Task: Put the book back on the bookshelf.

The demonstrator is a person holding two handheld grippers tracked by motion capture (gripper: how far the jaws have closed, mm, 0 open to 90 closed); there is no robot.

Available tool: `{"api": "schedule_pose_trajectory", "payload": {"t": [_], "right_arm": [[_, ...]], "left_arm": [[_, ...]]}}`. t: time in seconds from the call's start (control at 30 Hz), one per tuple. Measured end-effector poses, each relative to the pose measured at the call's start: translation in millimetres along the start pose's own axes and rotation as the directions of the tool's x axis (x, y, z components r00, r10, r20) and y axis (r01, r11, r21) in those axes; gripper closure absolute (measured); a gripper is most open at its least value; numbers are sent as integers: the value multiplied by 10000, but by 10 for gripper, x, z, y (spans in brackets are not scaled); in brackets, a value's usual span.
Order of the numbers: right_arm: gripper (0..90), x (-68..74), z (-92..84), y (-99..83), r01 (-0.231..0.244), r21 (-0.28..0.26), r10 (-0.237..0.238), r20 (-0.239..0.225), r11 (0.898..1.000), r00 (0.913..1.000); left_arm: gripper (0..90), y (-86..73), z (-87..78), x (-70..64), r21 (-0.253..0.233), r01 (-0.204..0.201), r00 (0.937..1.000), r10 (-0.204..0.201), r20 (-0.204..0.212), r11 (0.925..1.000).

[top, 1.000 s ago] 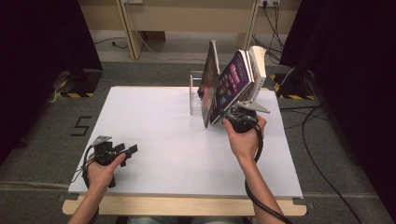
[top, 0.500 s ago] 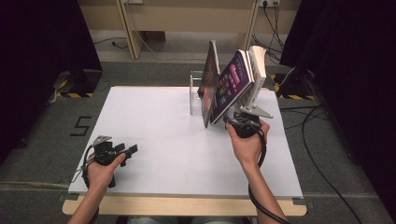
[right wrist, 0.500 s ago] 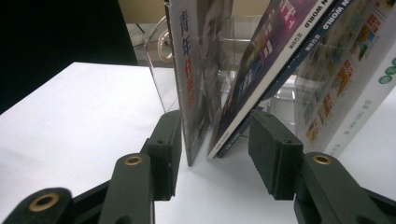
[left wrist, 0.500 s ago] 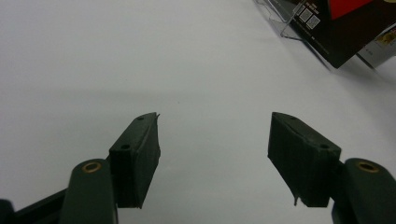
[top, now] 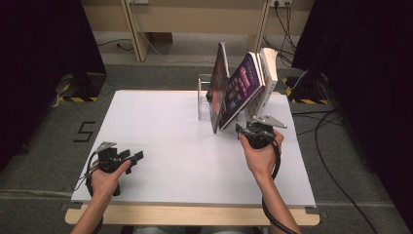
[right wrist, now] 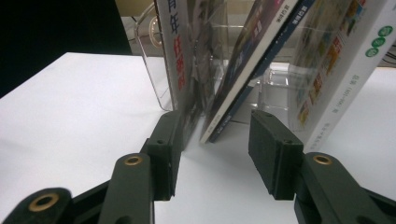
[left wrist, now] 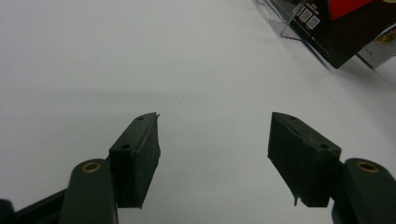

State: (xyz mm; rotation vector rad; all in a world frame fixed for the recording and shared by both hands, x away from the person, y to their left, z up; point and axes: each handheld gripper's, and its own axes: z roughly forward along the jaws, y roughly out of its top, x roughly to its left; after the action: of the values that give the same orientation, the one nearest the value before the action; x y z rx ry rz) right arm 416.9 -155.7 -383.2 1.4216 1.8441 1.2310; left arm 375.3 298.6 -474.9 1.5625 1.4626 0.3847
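1. The purple book (top: 239, 88) leans in the clear stand (top: 203, 95) near the desk's (top: 160, 146) far edge.
2. The right gripper (right wrist: 212, 154), jaws released, straddles the book's lower corner without pressing.
3. The left gripper (left wrist: 212, 154), released, rests near the front-left corner.

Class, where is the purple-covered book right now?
In the high view, the purple book leans at the table's far right, between a dark book and a white book, just beyond the right gripper.
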Motion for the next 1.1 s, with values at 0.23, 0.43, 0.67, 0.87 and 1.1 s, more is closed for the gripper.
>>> {"api": "schedule_pose_trajectory", "payload": {"t": [0.23, 0.43, 0.67, 0.87, 1.1], "right_arm": [[547, -34, -22, -60, -37, 92, 37, 62, 10000, 10000], [546, -64, -36, -115, -49, 172, 47, 103, 9998, 9999], [540, -119, -55, -207, -113, 299, 107, 217, 9995, 9997], [537, -165, -67, -277, -145, 385, 132, 334, 9992, 9994], [533, -211, -73, -373, -190, 543, 166, 448, 9983, 9989]], "left_arm": [[333, 0, -3, 5, -13, 19, 10000, -19, -13, 10000], [332, -3, -7, 10, -24, 54, 10000, -54, -33, 10000], [333, -10, -1, 5, 14, 45, 10000, -45, -31, 10000], [332, -10, -3, 11, 5, 53, 10000, -53, -33, 10000], [332, -12, -5, 14, 8, 24, 10000, -24, -41, 10000]]}}
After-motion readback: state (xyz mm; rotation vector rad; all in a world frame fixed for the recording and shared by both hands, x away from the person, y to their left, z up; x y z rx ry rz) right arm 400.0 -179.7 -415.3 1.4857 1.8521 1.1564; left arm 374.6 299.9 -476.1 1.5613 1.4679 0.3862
